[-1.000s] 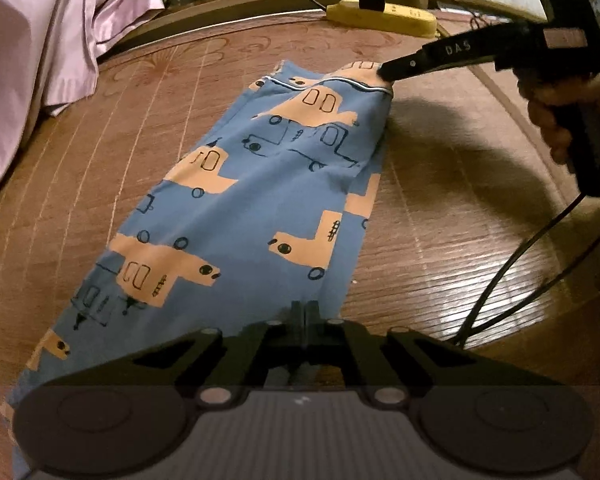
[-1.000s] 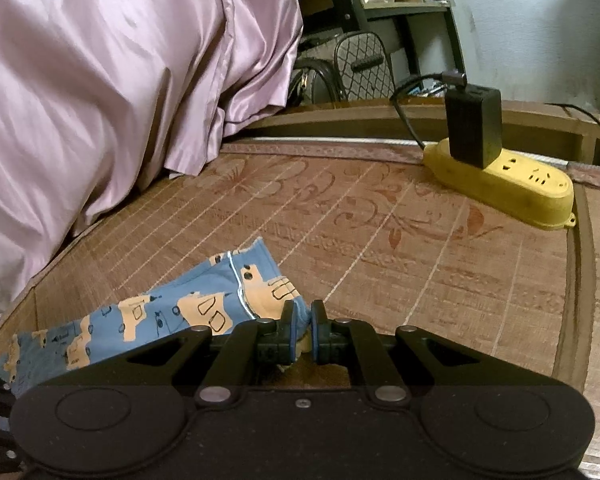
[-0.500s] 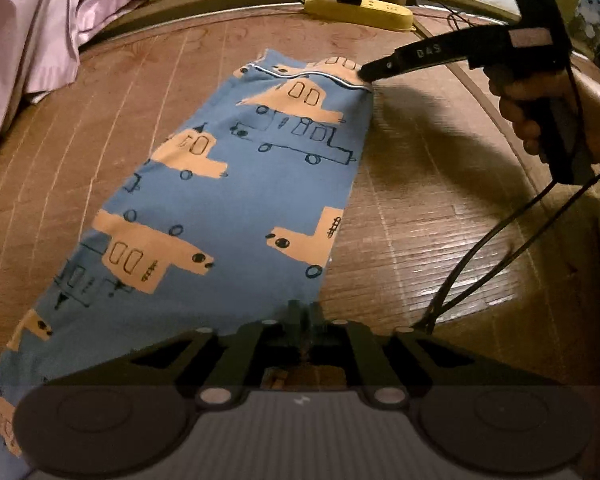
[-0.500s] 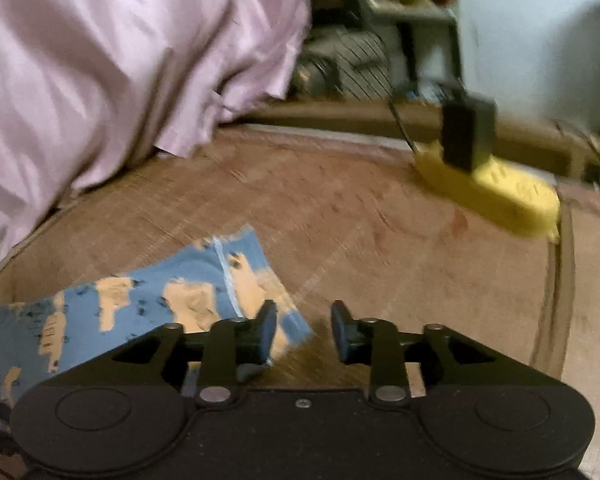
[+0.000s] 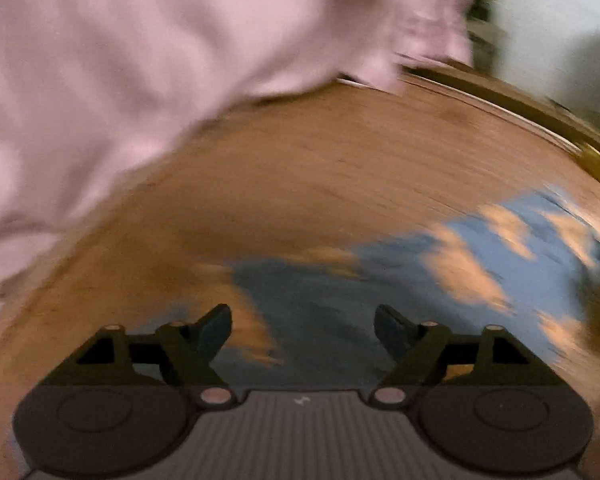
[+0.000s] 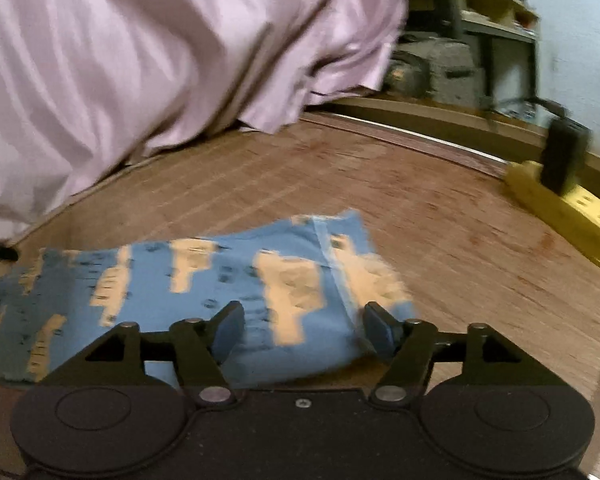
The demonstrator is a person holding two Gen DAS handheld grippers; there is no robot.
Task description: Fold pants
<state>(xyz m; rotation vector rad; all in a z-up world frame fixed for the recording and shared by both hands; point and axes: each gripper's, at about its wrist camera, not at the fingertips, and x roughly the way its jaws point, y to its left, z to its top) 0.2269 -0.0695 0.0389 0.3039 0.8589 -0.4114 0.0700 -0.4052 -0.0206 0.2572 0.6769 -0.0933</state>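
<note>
Pants (image 6: 228, 280), blue with orange printed shapes, lie flat in a long narrow strip across the lower half of the right wrist view, on the wooden worktop (image 6: 440, 232). In the left wrist view the same cloth fills the lower right, heavily blurred. The left hand-held gripper (image 5: 303, 330) is spread wide with nothing between its fingers, and the right hand-held gripper (image 6: 304, 330) is likewise wide apart and empty above the cloth's near edge. Judging by the narrow strip, the lengthwise fold looks done; folding end to end appears left. Pink fabric (image 6: 140, 60) fills the upper left.
</note>
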